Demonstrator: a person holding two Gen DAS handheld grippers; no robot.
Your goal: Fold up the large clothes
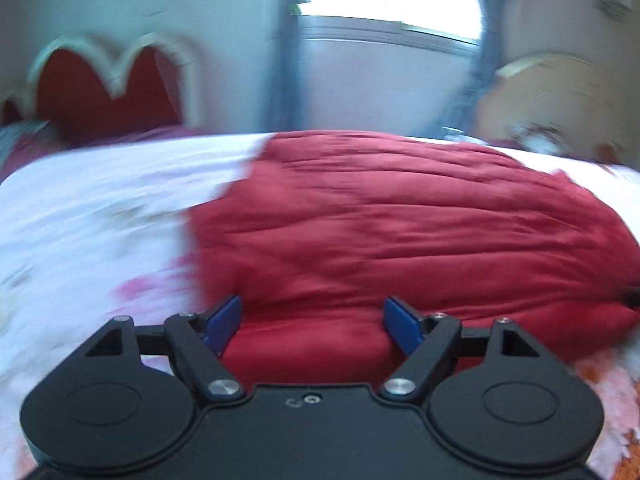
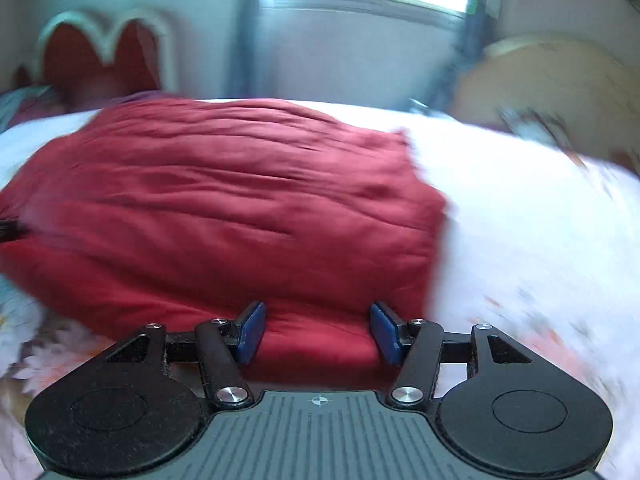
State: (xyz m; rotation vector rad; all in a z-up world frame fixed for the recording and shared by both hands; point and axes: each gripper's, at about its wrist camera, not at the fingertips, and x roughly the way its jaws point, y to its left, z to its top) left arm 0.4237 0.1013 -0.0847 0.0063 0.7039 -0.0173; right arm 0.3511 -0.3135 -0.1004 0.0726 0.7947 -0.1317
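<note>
A dark red garment (image 1: 400, 220) lies spread and wrinkled on a white flowered bedsheet (image 1: 100, 208). It also shows in the right wrist view (image 2: 224, 200). My left gripper (image 1: 314, 322) is open, its blue pads (image 1: 224, 322) standing wide apart over the garment's near folded edge. My right gripper (image 2: 318, 330) is open too, with its blue pads (image 2: 252, 330) either side of the same near edge. Neither holds cloth. Both views are motion-blurred.
A red headboard with a white scalloped frame (image 1: 108, 80) stands at the far left. A bright window with dark curtains (image 1: 388, 4) is behind the bed. A tan rounded object (image 1: 560, 100) sits at the far right. The white bedsheet (image 2: 540, 220) lies on both sides of the garment.
</note>
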